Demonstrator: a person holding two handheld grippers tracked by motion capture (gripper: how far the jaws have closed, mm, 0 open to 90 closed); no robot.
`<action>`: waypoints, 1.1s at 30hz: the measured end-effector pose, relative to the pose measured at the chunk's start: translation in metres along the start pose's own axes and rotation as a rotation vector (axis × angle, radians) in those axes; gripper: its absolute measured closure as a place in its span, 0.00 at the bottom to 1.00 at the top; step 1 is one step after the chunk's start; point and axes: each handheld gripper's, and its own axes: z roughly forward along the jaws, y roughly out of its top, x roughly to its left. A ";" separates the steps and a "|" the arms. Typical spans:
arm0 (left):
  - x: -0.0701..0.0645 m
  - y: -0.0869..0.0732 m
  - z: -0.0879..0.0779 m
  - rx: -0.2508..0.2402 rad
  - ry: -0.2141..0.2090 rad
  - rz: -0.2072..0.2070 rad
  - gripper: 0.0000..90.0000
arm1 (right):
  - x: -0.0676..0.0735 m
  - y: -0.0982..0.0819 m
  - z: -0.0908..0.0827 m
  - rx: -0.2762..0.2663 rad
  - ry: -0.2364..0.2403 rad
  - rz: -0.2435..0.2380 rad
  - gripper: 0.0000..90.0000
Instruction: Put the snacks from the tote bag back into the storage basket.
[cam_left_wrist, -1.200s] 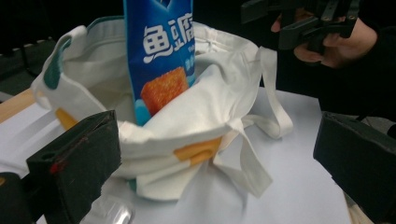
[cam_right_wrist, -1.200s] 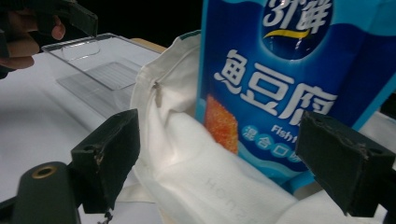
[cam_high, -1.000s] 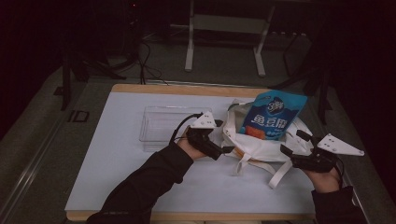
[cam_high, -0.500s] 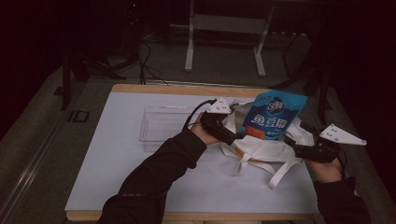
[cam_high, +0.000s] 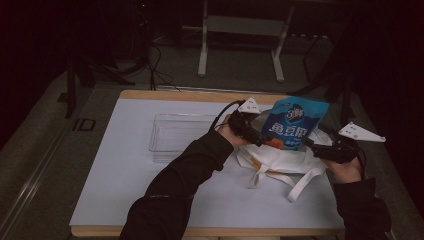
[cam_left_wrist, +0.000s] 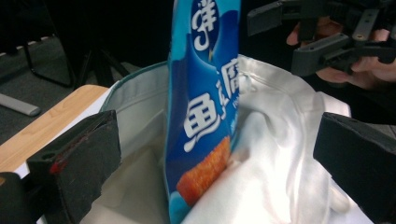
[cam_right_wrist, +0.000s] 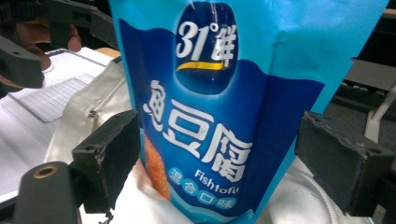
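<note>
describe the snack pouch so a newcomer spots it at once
On the white table, look to its right far side, where a white cloth bag with loose straps lies. The snack pouch stands upright in the bag's mouth: glossy blue, white lettering, "Fish tofu" printed low, the one bright colour there.

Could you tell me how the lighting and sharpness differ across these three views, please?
High view: dim, the room beyond the table nearly black, the pouch small but readable. Left gripper view: the pouch is brightly lit against a dark background, its print slightly soft. Right gripper view: the pouch is sharp; near jaws and background blurred.
</note>
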 end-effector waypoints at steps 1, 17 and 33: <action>0.000 0.000 0.003 0.001 0.000 -0.004 0.07 | -0.002 0.000 0.002 0.003 -0.005 0.001 0.16; 0.002 0.000 0.037 0.056 0.054 -0.026 0.32 | -0.025 -0.004 0.022 0.028 -0.018 0.054 0.22; 0.002 0.009 0.046 0.063 0.089 -0.007 0.74 | -0.019 0.002 0.035 0.061 -0.010 -0.008 0.49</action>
